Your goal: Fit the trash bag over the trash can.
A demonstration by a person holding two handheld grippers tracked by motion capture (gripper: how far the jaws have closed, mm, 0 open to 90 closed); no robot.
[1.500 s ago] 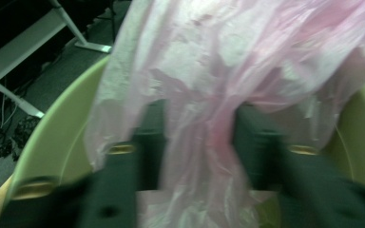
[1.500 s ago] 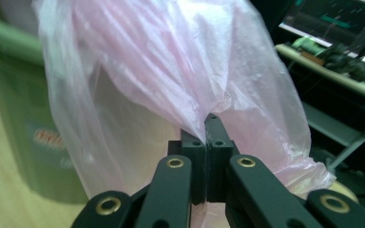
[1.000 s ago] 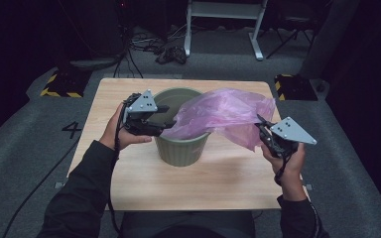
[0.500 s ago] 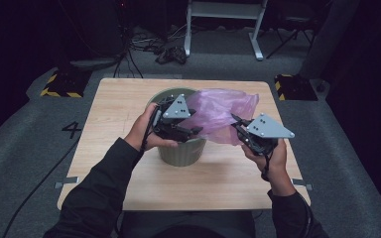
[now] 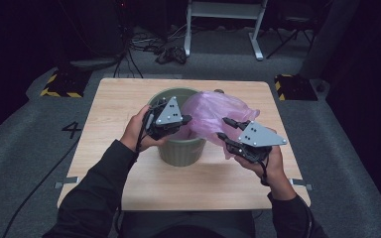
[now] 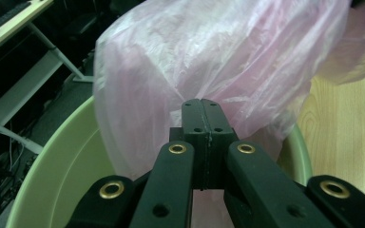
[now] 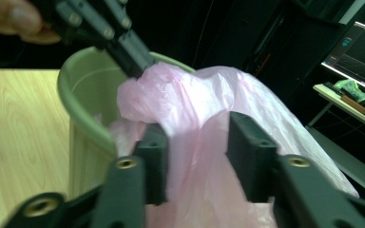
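Note:
A pale green bin point(image 5: 178, 151) stands mid-table with a pink plastic bag point(image 5: 213, 111) bunched over its right rim. My left gripper point(image 5: 186, 119) hovers over the bin's mouth; its jaws have just been closing and now meet on a fold of the bag point(image 6: 218, 57), above the bin wall point(image 6: 66, 156). My right gripper point(image 5: 224, 128) is just right of the bin. Its jaws have just been opening, and the right gripper point(image 7: 197, 137) stands open with loose bag film point(image 7: 195, 95) between the pads. The left gripper point(image 7: 135, 61) pinches the bag's bunched top there.
The wooden table point(image 5: 129, 99) has bare surface around the bin on all sides. A white frame leg point(image 5: 258, 47) and cables point(image 5: 171, 52) lie on the floor beyond the far edge. Yellow-black blocks point(image 5: 59, 87) sit at both far corners.
The left hand moved right, over the bin, and its jaws shut on the bag. The right hand came in toward the bin and its jaws opened. The stretched bag has bunched together.

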